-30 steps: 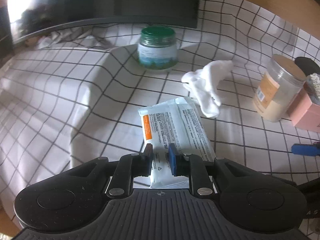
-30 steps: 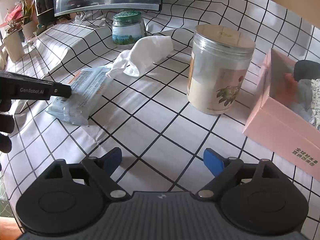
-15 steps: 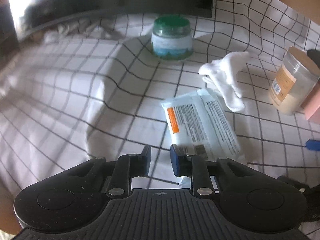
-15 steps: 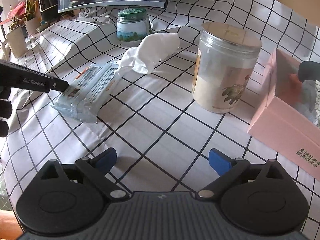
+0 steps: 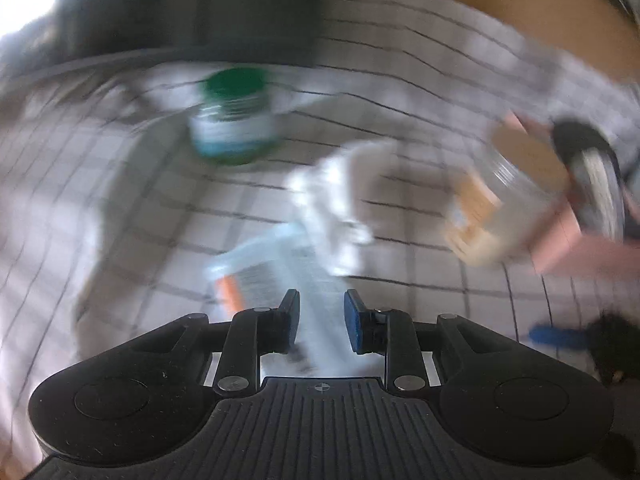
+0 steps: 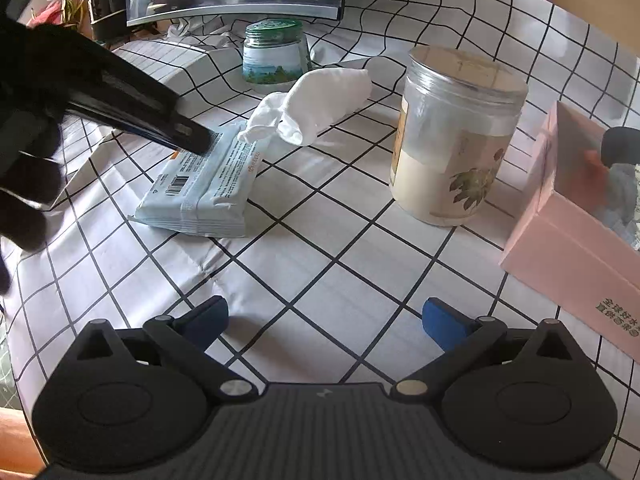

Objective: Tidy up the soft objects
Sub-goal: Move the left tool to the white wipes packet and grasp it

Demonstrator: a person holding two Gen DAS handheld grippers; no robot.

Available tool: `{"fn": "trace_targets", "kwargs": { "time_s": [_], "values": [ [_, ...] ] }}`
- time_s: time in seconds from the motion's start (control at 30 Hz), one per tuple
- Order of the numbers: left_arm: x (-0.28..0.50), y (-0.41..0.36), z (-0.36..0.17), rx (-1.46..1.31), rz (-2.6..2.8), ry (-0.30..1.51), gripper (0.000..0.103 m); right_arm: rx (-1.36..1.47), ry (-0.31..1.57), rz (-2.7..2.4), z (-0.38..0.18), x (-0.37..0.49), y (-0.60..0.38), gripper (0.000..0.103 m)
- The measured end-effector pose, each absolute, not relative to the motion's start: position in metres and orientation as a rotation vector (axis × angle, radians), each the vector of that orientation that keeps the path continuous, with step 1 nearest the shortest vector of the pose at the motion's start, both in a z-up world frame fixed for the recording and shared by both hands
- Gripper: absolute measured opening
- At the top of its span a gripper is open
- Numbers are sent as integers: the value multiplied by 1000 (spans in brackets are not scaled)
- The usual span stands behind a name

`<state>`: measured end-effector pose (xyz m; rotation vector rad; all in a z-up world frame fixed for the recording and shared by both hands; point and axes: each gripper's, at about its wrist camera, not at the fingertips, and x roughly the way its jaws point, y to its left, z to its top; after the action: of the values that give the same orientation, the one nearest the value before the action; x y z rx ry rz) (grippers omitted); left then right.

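The pack of wipes (image 6: 200,184) lies flat on the checked cloth (image 6: 340,280), sharp in the right view but a blur in the left view (image 5: 272,272); a white sock (image 6: 320,104) touches its far end; a big jar (image 6: 456,136) and a pink box (image 6: 568,240) stand to the right; the left gripper (image 5: 322,314) is part open over the pack's near end, and I cannot tell if it touches; the right gripper (image 6: 324,318) is wide and holds nothing.

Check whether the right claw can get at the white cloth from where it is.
Probably yes: the right claw is open, with bare checked tablecloth ahead, and the white cloth lies uncovered between the wipes pack and the big jar.
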<state>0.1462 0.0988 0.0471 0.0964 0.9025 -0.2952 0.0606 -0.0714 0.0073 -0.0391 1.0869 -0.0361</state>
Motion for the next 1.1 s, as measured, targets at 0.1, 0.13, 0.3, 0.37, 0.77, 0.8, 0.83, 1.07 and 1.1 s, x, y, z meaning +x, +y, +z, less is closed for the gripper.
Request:
{"fn": "trace_targets", "kwargs": {
  "time_s": [0.1, 0.13, 0.3, 0.37, 0.77, 0.8, 0.83, 1.07, 1.1],
  "values": [
    [141, 71, 35, 253, -316, 875, 28, -42, 1074, -33, 7, 59, -71, 103],
    [139, 66, 32, 296, -312, 870, 30, -43, 1072, -30, 7, 58, -71, 103],
    [129, 83, 26, 387, -279, 848, 37, -51, 1055, -8, 7, 52, -71, 103],
    [129, 102, 26, 378, -226, 859, 38, -51, 1051, -9, 7, 52, -71, 103],
    [155, 141, 39, 63, -230, 924, 51, -47, 1025, -22, 6, 47, -67, 103],
    [156, 140, 39, 56, -244, 929, 53, -48, 1023, -21, 6, 46, -66, 103],
    [158, 139, 39, 54, -251, 932, 54, -47, 1021, -22, 6, 46, -66, 103],
    [155, 143, 37, 249, -98, 878, 50, -47, 993, -23, 6, 40, -65, 103],
    [157, 146, 36, 231, -102, 890, 49, -49, 985, -17, 5, 39, -66, 103]
  ]
}}
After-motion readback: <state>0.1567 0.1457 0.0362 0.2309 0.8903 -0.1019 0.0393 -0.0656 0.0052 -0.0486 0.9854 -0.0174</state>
